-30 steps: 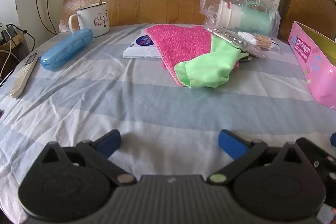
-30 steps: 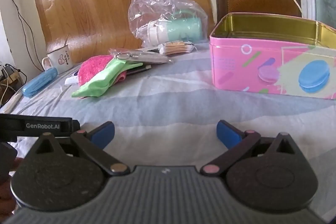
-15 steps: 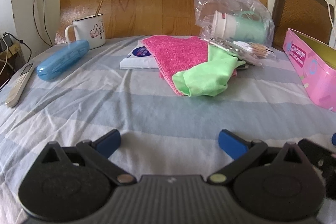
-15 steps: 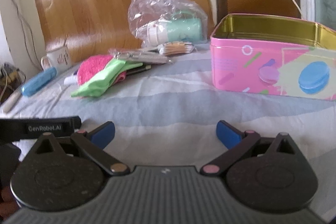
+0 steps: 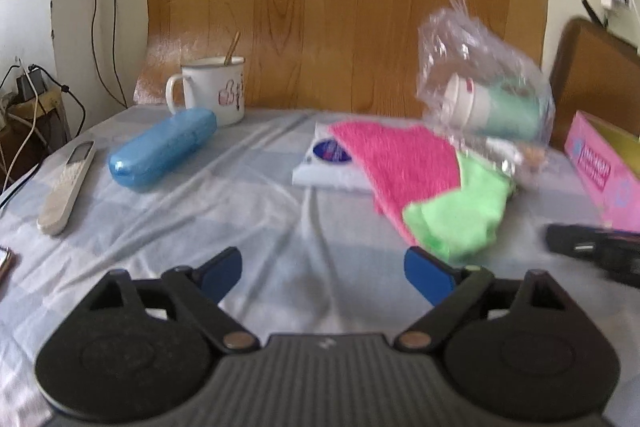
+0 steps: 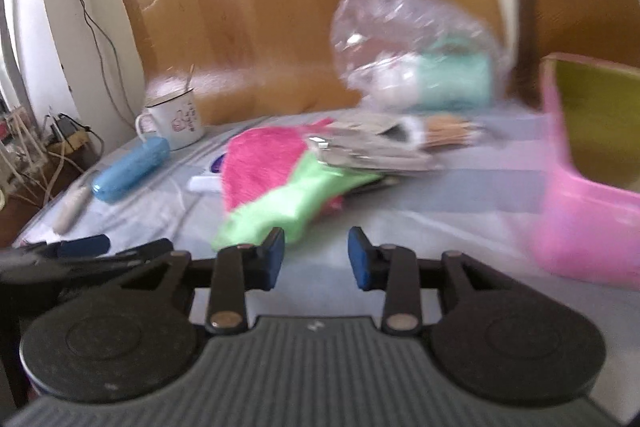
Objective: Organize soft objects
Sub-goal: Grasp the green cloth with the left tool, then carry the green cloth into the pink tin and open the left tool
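A green cloth (image 5: pixel 460 215) lies over a pink cloth (image 5: pixel 400 155) on the striped tablecloth; both also show in the right wrist view, green (image 6: pixel 296 203) and pink (image 6: pixel 260 163). My left gripper (image 5: pixel 322 273) is open and empty, just short of the green cloth, which lies ahead to its right. My right gripper (image 6: pixel 316 259) has its jaws partly closed with a gap, empty, close in front of the green cloth's near end. The right gripper shows at the right edge of the left wrist view (image 5: pixel 592 247).
A pink tin box (image 6: pixel 592 187) stands open at the right. A clear plastic bag with a mint cup (image 5: pixel 488 99), a white mug (image 5: pixel 216 91), a blue case (image 5: pixel 160 155), a remote (image 5: pixel 68 187) and a white packet (image 5: pixel 328 171) lie on the table.
Both grippers moved forward toward the cloths. The right gripper's jaws narrowed from wide open to a small gap and swung left toward the green cloth.
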A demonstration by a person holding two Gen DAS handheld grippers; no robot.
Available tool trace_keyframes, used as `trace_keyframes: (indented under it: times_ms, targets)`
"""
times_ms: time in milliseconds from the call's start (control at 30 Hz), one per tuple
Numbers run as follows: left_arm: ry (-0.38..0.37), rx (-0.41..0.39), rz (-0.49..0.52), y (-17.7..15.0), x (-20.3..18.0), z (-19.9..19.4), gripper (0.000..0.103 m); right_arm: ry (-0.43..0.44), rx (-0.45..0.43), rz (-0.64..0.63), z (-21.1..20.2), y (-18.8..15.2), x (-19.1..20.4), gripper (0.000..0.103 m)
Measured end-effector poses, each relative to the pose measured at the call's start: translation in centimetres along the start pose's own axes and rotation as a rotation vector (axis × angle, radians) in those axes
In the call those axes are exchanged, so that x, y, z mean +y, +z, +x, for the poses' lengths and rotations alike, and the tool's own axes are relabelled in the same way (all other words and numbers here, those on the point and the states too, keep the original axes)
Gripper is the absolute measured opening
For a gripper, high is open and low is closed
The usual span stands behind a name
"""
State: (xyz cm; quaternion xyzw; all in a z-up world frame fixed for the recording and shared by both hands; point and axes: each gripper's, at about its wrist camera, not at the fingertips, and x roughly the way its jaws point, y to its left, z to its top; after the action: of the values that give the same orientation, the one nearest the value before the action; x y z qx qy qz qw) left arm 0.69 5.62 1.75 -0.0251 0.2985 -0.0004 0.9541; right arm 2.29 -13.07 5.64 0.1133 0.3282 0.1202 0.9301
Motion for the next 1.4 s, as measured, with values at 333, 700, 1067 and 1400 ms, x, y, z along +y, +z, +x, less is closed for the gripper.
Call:
trace_keyframes:
  times_ms: [333, 700, 1067, 1400]
  targets:
    - [-0.115, -0.13, 0.129, 0.7, -1.3, -2.0, 0.072, 0.102, 0.051, 0.089, 2.6, 0.3, -0.5, 0.006]
    - [-0.544, 0.028, 0.24, -2.0, -7.7, -3.0, 0.06, -0.038, 0.002, 0.047, -8.1, -6.7, -4.5, 0.019]
    - [-0.661, 0.317, 0.079, -1.8, -9.6, 1.2, 0.031, 0.015, 0.041, -0.173, -6.4, -6.7, -4.0, 0.059]
    - [-0.759, 0.16, 0.196, 3.1, -16.3, -3.1, 0.012, -0.068, -0.246, -0.121, -11.2, -4.7, -6.2, 0.007]
